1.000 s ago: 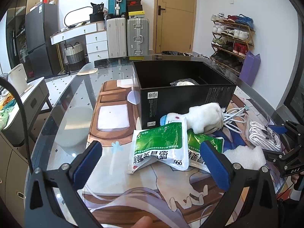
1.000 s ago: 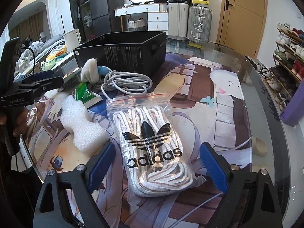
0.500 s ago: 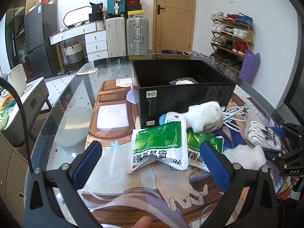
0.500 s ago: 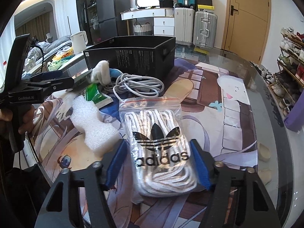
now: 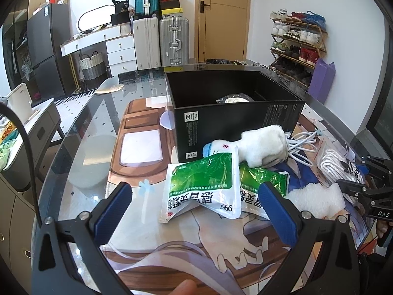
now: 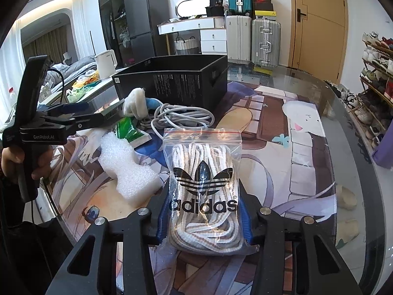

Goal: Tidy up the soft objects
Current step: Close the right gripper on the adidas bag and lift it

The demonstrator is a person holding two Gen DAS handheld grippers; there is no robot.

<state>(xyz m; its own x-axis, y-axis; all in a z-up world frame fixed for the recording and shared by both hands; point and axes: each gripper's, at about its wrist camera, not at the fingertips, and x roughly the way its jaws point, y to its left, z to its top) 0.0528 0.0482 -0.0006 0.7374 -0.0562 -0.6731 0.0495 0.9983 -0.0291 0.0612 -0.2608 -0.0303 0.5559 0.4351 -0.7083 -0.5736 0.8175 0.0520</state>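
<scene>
My right gripper (image 6: pixel 202 217) is shut on a clear zip bag of white laces with an adidas logo (image 6: pixel 202 172), squeezing its near end on the table. My left gripper (image 5: pixel 194 211) is open and empty, just in front of two green and white pouches (image 5: pixel 203 184). A white plush toy (image 5: pixel 262 146) lies behind them against an open black box (image 5: pixel 235 120), which holds a white item (image 5: pixel 233 100). A white foam piece (image 6: pixel 125 164) lies left of the lace bag. A coiled white cable (image 6: pixel 181 118) lies near the box.
The glass table (image 5: pixel 81 152) has a printed mat under it and a curved edge at left and right. A shoe rack (image 6: pixel 375 91) stands to the right. Suitcases (image 5: pixel 159 39), drawers and a fridge stand at the back of the room.
My right gripper has moved forward and closed its jaws on the lace bag. My left gripper has stayed open and nearly still.
</scene>
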